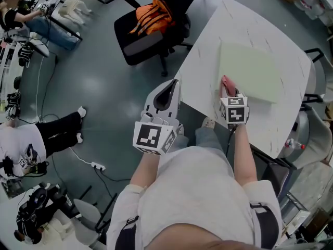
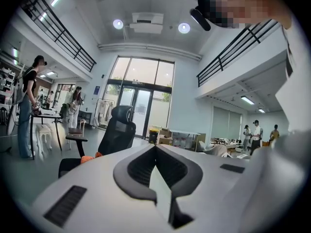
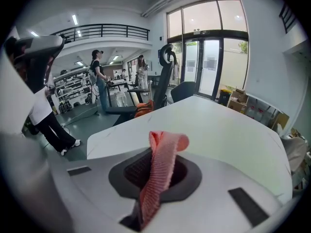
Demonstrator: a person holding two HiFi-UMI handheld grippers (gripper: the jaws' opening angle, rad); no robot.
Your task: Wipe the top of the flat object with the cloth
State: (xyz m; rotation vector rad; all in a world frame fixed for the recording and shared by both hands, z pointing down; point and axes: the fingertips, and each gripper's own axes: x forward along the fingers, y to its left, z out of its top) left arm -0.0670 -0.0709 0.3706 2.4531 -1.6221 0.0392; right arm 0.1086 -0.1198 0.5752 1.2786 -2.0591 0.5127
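1. Right gripper (image 1: 229,94): its fingers are clamping a pink cloth (image 3: 163,154). The cloth is standing up between them as a thin strip, with its free end flopping over past the tips.
2. Left gripper (image 1: 170,90): its fingers are sitting together at the tips and gripping nothing.
3. The cloth is sitting at the near left edge of the flat object (image 1: 250,72), a pale green slab lying on the white desk (image 1: 208,40). I can't tell whether the cloth is touching the slab yet.
4. Risk: only a narrow fold of cloth is sticking out, so pressing down is likely to put hard fingertips on the slab instead of fabric. That would scrape rather than wipe.
5. Risk: nothing is bracing the slab. A firm stroke may push it across the desk toward the far edge.
6. Risk: drag on the loose end may pull the cloth out of the pinch.
7. Pose: the right forearm is reaching forward from the body, with the gripper pointing away over the desk edge.
8. Pose: the left arm is staying out of the job, held close to the body. Its gripper is hanging off the desk over the floor, aimed toward the office chair (image 1: 156,27).
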